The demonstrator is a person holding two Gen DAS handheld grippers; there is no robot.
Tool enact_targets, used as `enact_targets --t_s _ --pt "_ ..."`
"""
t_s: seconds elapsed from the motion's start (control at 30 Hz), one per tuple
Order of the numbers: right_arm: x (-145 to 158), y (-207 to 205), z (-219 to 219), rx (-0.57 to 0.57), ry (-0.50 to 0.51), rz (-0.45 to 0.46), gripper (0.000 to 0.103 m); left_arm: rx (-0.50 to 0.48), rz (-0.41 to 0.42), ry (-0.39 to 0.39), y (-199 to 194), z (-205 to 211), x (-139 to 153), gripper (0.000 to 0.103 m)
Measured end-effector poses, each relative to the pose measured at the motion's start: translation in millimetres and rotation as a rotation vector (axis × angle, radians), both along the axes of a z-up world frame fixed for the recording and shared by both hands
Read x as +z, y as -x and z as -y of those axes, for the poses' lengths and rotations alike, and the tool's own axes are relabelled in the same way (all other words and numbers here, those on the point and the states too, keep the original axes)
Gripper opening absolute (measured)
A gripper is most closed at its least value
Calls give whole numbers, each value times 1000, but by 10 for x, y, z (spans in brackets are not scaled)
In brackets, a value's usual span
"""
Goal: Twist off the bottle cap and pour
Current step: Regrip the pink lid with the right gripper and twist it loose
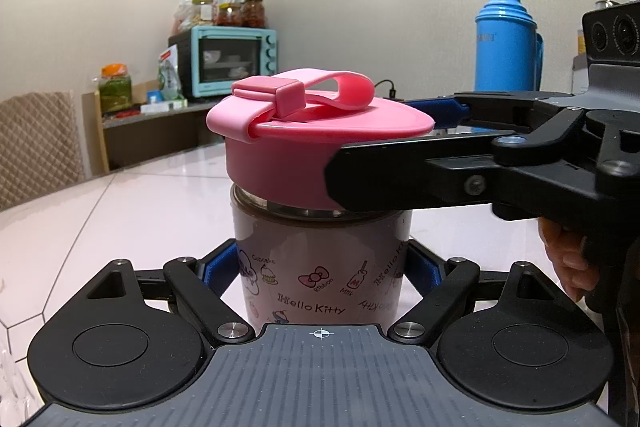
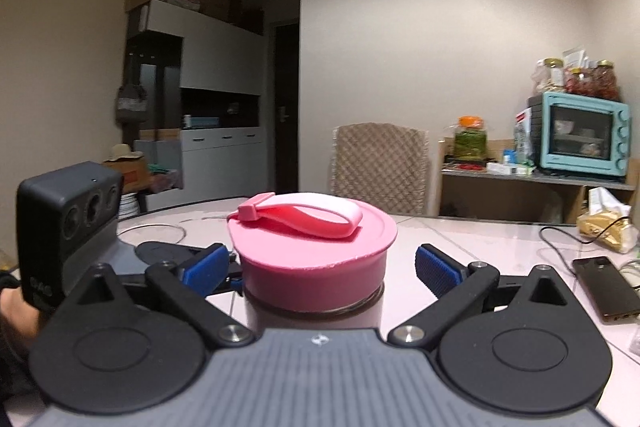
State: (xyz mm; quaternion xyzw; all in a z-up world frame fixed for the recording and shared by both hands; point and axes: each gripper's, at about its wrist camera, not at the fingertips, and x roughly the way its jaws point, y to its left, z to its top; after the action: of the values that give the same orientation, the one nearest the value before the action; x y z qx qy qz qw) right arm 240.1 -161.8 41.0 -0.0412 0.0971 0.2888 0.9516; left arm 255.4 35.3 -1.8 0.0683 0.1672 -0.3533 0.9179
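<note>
1. The Hello Kitty bottle [image 1: 320, 267] stood upright on the pale tiled counter [image 1: 120, 211], its pink cap [image 1: 304, 151] seated on the neck and its carry strap [image 2: 316, 217] lying flat on top.
2. The left gripper [image 1: 322, 269] pinched the bottle's body low down, blue pads [image 1: 218, 273] pressed to either side, which anchored it against twisting.
3. The right gripper [image 2: 320, 265] sat level with the cap, jaws spread; in its own view both blue pads [image 2: 434, 267] stood clear of the cap's rim, with a gap on each side.
4. No earlier picture showed how far the thread had turned; the cap looked only slightly tilted, so it was judged still engaged.
5. To turn it well, the right gripper would best close squarely on the rim below the strap, centred over the bottle's axis, and roll without lifting.
6. The left grip should stay firm, since the bottle would otherwise spin along with the cap.
</note>
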Motion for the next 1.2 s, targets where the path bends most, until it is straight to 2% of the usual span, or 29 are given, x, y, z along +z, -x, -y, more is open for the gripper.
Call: enact_targets --t_s 0.33,0.67,0.8,1.2 --pt "-44 5 -209 -38 20 6 100 0 0 0 11 3 0 90" --pt "-77 36 -263 -52 9 -1 92 0 0 0 12 3 0 90" --pt "-94 33 -248 -57 11 0 85 0 0 0 13 4 0 90" --pt "-111 25 -202 -5 36 13 85 0 1 0 13 6 -1 90"
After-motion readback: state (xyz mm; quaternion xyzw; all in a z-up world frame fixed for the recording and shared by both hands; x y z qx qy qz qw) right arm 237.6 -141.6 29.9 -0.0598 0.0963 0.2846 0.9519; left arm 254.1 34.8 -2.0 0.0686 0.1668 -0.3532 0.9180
